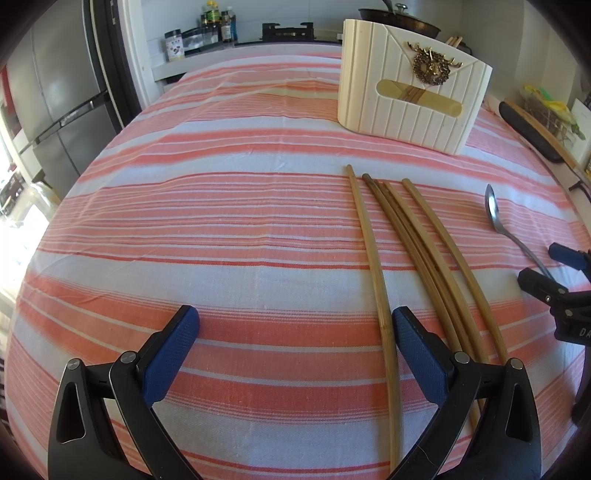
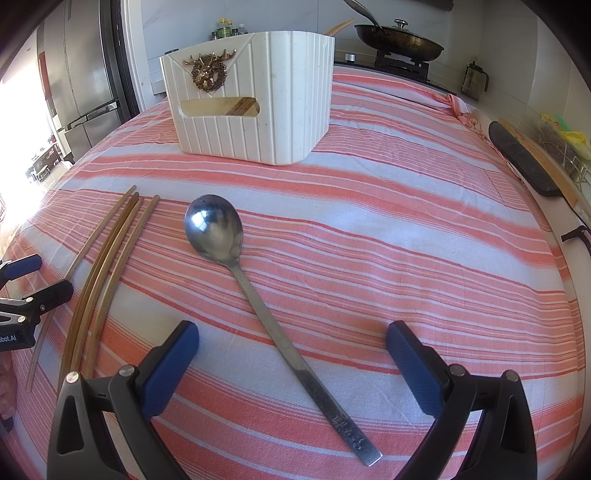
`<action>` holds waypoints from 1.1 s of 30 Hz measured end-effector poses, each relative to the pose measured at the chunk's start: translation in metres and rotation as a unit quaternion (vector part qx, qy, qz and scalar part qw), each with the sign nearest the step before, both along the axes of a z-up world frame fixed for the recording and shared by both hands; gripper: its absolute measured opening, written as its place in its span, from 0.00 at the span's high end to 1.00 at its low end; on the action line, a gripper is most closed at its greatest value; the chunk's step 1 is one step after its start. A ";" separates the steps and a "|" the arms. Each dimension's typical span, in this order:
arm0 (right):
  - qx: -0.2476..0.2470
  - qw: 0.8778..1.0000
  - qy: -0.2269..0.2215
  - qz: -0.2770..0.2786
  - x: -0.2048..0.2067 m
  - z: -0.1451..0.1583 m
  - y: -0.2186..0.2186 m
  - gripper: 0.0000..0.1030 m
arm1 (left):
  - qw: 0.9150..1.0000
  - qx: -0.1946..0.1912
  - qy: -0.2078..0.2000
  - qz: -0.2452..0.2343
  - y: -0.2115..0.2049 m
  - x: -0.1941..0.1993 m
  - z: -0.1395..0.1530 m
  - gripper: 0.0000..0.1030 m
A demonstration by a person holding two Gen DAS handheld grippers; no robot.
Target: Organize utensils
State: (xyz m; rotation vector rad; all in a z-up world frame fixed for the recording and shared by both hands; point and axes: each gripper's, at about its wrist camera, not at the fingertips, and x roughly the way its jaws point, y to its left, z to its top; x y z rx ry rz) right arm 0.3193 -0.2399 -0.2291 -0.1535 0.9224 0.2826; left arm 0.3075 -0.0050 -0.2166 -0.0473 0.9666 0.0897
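Several bamboo chopsticks (image 1: 417, 251) lie side by side on the striped tablecloth (image 1: 221, 229); they also show in the right wrist view (image 2: 107, 258). A steel spoon (image 2: 236, 258) lies right of them, bowl toward the cream utensil box (image 2: 251, 99), which holds a few chopsticks. The box (image 1: 410, 99) stands at the far side. My left gripper (image 1: 295, 328) is open and empty; the leftmost chopstick passes between its fingers near the right pad (image 1: 410, 339). My right gripper (image 2: 291, 343) is open over the spoon's handle. The spoon (image 1: 495, 214) also shows at the right in the left wrist view.
A dark chopping board (image 2: 524, 162) lies at the table's right edge. A wok with lid (image 2: 399, 40) sits on the stove behind. A fridge (image 1: 55, 99) stands at the left. Bottles (image 1: 218, 22) line the back counter.
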 end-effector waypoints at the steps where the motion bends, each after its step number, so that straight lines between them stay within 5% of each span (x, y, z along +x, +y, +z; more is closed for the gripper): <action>1: 0.000 1.000 0.000 0.000 0.000 0.000 0.000 0.00 | 1.000 0.000 0.000 0.000 0.000 0.000 0.000 0.00; 21: 0.000 1.000 0.000 0.000 0.000 0.000 0.000 0.00 | 1.000 -0.003 0.004 -0.008 -0.002 0.001 -0.001 0.00; 33: -0.004 1.000 0.005 0.007 0.005 0.001 0.002 0.00 | 0.998 -0.002 0.027 -0.065 0.003 0.010 0.002 0.00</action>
